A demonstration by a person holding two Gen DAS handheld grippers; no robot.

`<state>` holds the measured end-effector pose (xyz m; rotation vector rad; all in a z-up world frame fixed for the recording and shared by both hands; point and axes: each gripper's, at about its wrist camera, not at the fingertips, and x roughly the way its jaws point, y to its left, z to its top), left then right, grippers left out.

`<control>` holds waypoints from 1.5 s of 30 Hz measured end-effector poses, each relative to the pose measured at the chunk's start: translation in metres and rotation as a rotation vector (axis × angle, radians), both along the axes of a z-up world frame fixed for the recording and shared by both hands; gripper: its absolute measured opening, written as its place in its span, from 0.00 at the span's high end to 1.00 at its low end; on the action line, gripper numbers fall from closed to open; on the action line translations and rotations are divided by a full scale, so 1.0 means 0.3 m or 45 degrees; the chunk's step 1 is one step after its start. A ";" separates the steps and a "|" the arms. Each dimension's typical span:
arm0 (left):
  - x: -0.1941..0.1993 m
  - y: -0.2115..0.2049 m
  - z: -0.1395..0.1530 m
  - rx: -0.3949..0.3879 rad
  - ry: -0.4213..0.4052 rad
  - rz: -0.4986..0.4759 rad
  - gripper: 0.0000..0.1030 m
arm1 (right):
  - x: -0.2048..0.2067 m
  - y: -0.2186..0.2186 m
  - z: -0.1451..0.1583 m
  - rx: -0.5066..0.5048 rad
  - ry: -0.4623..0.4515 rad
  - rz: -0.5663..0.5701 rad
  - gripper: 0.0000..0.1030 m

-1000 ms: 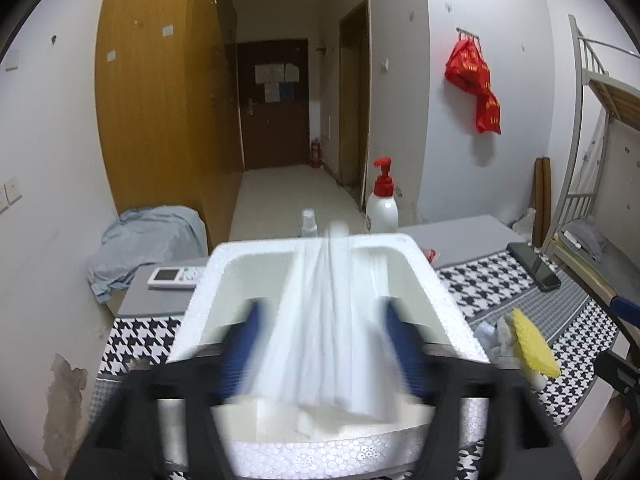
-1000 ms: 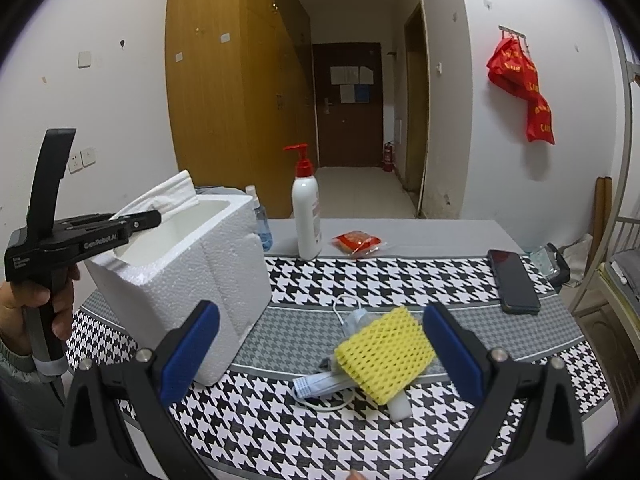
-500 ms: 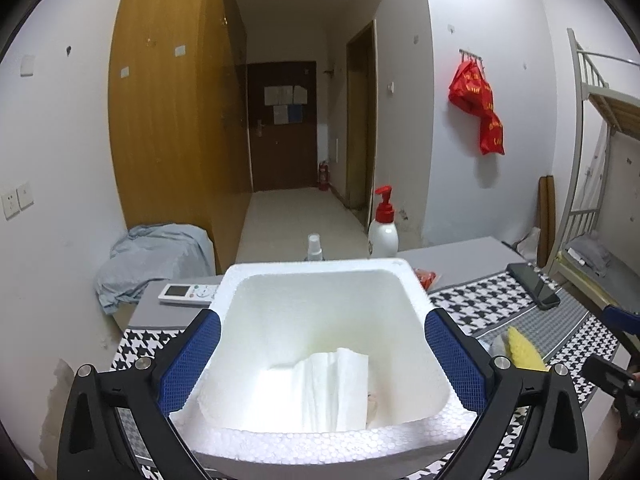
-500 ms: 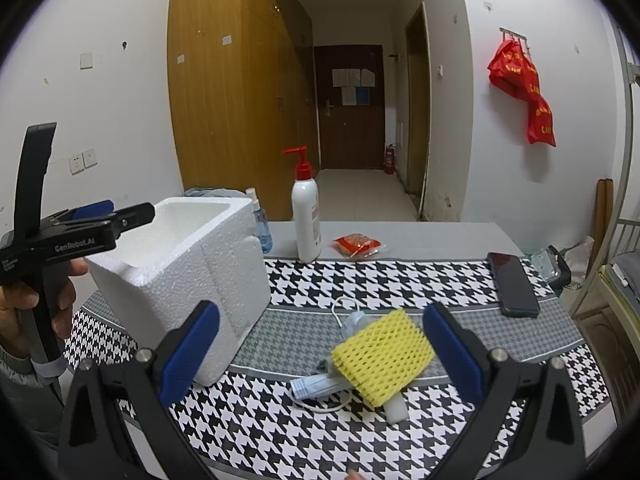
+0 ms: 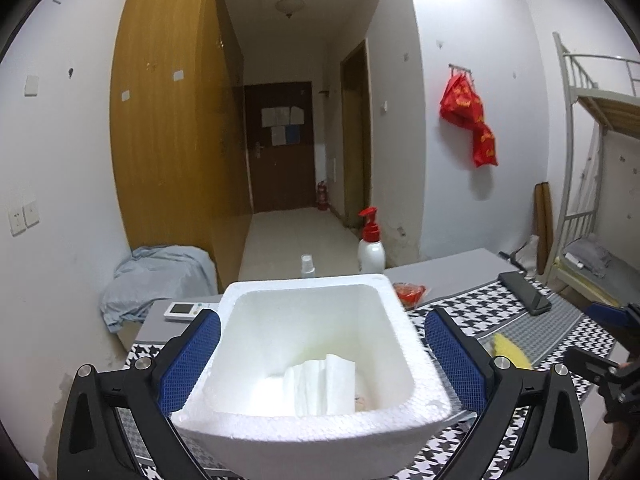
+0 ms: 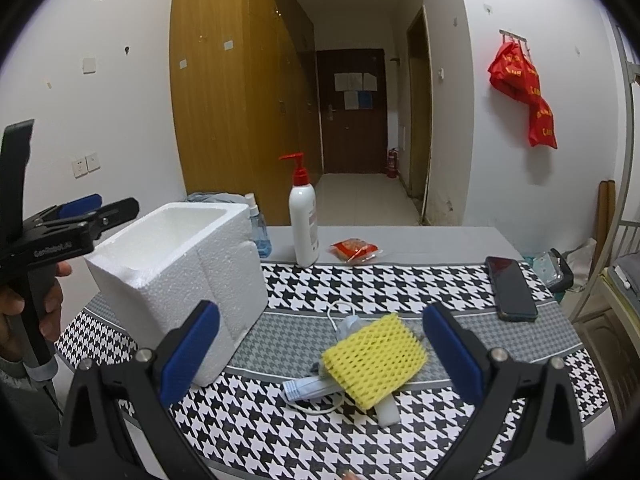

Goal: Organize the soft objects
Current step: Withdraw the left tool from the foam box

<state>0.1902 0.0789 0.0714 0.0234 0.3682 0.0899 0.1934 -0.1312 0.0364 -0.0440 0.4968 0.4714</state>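
A white foam box (image 5: 312, 412) stands at the table's left; it also shows in the right wrist view (image 6: 180, 276). A folded white tissue (image 5: 324, 384) lies on its floor. My left gripper (image 5: 320, 356) is open and empty, held above the box; it also shows in the right wrist view (image 6: 80, 212). My right gripper (image 6: 320, 356) is open and empty, just above and in front of a yellow foam net (image 6: 374, 358) lying on a white cable and a small blue packet (image 6: 308, 386).
A pump bottle (image 6: 304, 220), a small spray bottle (image 6: 258, 232), a red snack packet (image 6: 354, 249) and a black phone (image 6: 510, 288) sit on the houndstooth tablecloth (image 6: 400, 280). A remote (image 5: 182, 310) lies behind the box. A bunk bed frame is at the right.
My left gripper opened and let go of the white tissue, which dropped into the foam box, then drew back and up. My right gripper moved slightly closer to the yellow net.
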 end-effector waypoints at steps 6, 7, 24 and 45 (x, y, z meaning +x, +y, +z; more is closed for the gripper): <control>-0.075 -0.045 0.020 0.015 -0.089 0.000 0.01 | -0.011 -0.021 0.012 0.024 -0.017 0.010 0.00; -0.085 -0.055 0.022 0.018 -0.094 -0.003 0.01 | -0.014 -0.024 0.014 0.026 -0.020 0.013 0.00; -0.219 -0.210 0.000 0.005 -0.180 -0.109 0.01 | -0.127 -0.122 0.026 0.058 -0.107 0.049 0.00; -0.208 -0.374 -0.172 -0.010 -0.148 -0.259 0.01 | -0.186 -0.227 -0.079 0.041 -0.111 0.001 0.00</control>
